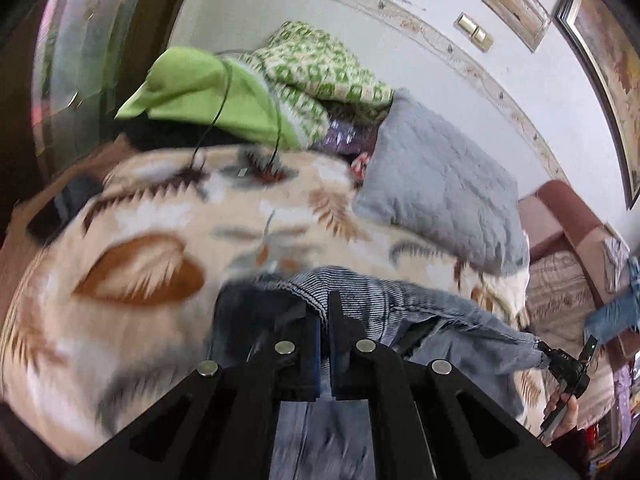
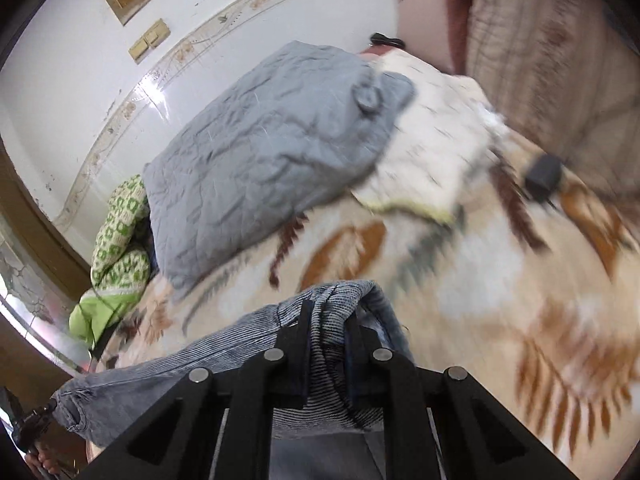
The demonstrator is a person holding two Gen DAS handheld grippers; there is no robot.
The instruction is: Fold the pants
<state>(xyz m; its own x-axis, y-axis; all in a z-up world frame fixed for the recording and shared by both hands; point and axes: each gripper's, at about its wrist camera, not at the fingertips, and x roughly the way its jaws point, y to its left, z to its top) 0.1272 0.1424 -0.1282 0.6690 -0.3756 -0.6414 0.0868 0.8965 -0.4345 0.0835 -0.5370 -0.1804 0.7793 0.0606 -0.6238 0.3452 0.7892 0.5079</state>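
Note:
The pants (image 1: 424,316) are grey-blue denim with a ribbed waistband. They hang stretched between my two grippers above the bed. My left gripper (image 1: 323,312) is shut on one end of the waistband; its jaws stand almost together with cloth between them. My right gripper (image 2: 330,316) is shut on the other end of the waistband (image 2: 332,344), which bunches between its fingers. The right gripper also shows small in the left wrist view (image 1: 546,350), at the far end of the taut pants. The pants (image 2: 160,380) run off to the lower left in the right wrist view.
Below lies a cream blanket with brown feather prints (image 1: 160,240), also in the right wrist view (image 2: 480,280). A grey quilted pillow (image 1: 440,192) (image 2: 260,148) lies at the wall. Green clothes (image 1: 208,88) are piled at the bed's end. A small black object (image 2: 543,176) lies on the blanket.

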